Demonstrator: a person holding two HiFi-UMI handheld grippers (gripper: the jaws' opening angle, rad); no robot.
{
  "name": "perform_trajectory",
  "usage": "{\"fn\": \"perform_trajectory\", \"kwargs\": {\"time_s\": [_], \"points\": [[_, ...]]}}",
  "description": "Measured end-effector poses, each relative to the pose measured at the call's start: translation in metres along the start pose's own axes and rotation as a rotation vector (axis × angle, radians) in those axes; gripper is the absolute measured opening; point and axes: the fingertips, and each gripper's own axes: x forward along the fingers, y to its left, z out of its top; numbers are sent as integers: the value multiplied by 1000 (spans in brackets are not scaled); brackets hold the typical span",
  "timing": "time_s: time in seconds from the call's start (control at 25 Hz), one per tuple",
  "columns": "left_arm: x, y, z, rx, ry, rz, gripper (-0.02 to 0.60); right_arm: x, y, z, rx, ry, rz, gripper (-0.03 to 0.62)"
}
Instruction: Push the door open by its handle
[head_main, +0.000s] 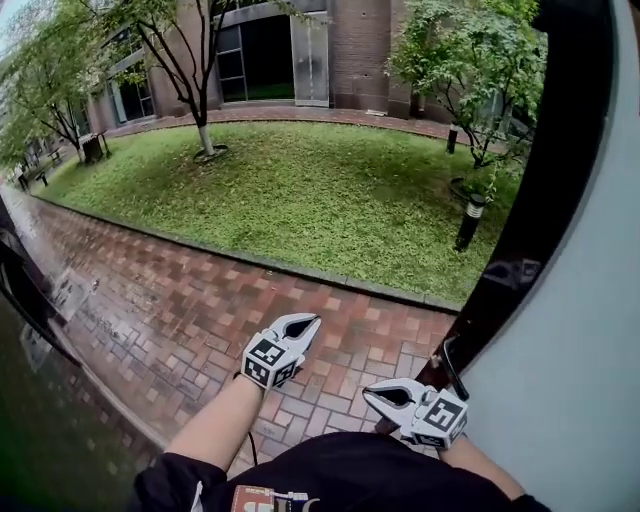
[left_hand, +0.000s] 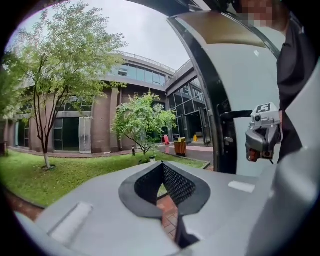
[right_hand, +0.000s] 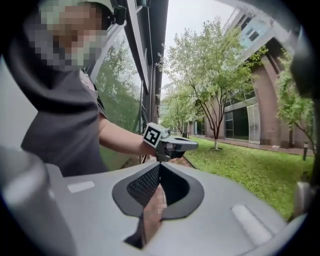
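The door stands swung open at my right, a pale panel with a black edge. Its thin black handle sticks out just above my right gripper, which is shut and empty and not touching it. My left gripper is also shut and empty, out over the brick paving to the left of the door. In the left gripper view the black lever handle projects from the door edge, with the right gripper just below and beside it. In the right gripper view the left gripper shows ahead of the shut jaws.
Wet red brick paving runs under both grippers, edged by a lawn with trees and short bollard lights. A brick building stands beyond. Glass panels rise behind my body in the right gripper view.
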Motion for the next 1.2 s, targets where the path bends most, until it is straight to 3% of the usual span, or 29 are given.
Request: {"fn": "perform_trajectory", "kwargs": {"time_s": [0.2,0.36,0.52,0.64,0.84,1.2], "points": [[7,14,-13,-3,65,-15,0,12,-43,-10,-11,10,0,0],[35,13,-37,-68,78,5,0,-6,-100,-53,11,71,-50,0],[43,-6,-66,-94,117,-1,0,-21,-141,-88,112,94,-95,0],[42,6,-78,-111,124,7,0,-9,-165,-108,170,80,-144,0],[50,42,-77,-145,73,1,0,16,-198,-100,183,64,-143,0],[8,71,-82,-142,59,12,0,36,-208,-79,198,33,-185,0]]}}
